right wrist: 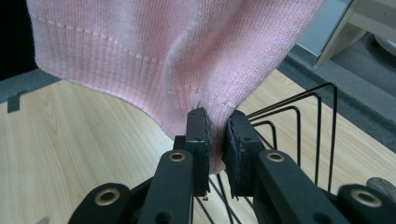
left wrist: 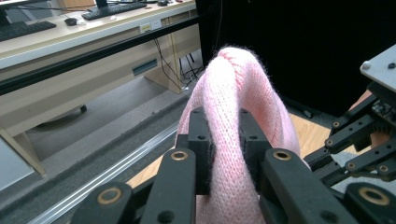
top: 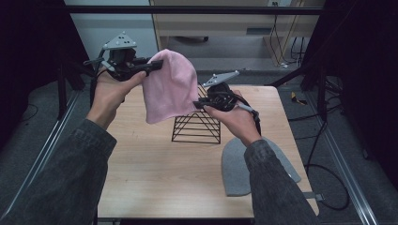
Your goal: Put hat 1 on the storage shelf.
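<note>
Pink beanie (top: 168, 86) hangs clamped between left tool (top: 157, 65) and right tool (top: 199, 104).

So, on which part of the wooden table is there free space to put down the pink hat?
The wooden table is bare along its left and front, between the black wire rack and the left edge. The right front is crowded by the flat grey knit hat. Both grippers hold the pink knit hat above the rack.
</note>
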The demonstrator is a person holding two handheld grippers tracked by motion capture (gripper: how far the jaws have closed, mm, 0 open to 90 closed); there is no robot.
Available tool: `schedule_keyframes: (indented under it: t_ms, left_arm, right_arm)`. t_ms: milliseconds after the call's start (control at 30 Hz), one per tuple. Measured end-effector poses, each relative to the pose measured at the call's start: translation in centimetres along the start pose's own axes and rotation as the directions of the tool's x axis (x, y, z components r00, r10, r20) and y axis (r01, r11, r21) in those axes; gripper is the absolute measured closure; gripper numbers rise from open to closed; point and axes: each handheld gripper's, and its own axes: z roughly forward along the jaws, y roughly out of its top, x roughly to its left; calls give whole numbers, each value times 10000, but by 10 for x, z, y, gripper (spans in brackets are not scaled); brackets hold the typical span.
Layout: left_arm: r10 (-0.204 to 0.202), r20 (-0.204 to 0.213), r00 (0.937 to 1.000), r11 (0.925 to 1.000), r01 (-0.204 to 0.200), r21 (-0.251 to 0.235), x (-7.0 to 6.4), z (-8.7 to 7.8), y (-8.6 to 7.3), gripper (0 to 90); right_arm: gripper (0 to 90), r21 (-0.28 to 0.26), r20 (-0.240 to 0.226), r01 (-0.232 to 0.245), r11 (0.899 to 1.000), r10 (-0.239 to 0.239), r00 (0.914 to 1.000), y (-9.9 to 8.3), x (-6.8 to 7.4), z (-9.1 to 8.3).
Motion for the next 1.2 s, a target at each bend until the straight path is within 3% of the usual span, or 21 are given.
schedule_keyframes:
  t_ms: [200,567,800,1200]
  left_arm:
    - [-10,-18,10000,9999,10,158,3,15,-1,787]
    - [-272,17,9996,9996,272,-58,7,30,-1,784]
    - [-151,71,9999,9997,153,-171,5,37,-2,784]
    - [-192,207,9996,9995,197,-246,1,48,-4,784]
  right_arm:
    - [809,109,229,-17,9999,14,9997,-1,-8,3]
    - [813,-206,790,-317,9993,332,9963,-5,-22,-1]
    - [813,-43,1148,-114,9999,119,9933,-9,-26,-1]
    - [812,-133,1316,-286,9995,301,9908,-23,-31,-2]
